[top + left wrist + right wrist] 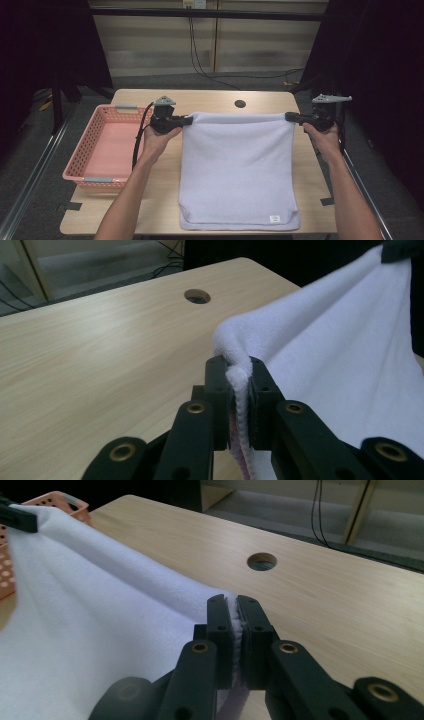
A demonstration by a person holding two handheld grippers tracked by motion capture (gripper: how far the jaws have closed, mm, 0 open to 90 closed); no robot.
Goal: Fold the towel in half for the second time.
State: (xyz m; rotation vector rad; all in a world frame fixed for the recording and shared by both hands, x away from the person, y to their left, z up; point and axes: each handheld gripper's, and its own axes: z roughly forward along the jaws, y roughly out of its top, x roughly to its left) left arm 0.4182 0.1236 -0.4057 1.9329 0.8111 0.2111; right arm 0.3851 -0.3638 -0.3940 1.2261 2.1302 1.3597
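Towel (237,170) corners are pinched by the left gripper (186,120) and right gripper (290,117), far edge lifted, near edge on the table (150,210). Slippage is possible, since little cloth seems clamped.

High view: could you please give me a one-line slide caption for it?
Both grippers, left and right, pinch a white towel's far corners, lifting them beside a pink basket.

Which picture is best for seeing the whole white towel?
The high view: it shows the whole towel, far edge lifted between the left gripper and right gripper, near edge on the table. The left gripper view and the right gripper view each show one corner pinched in black jaws.
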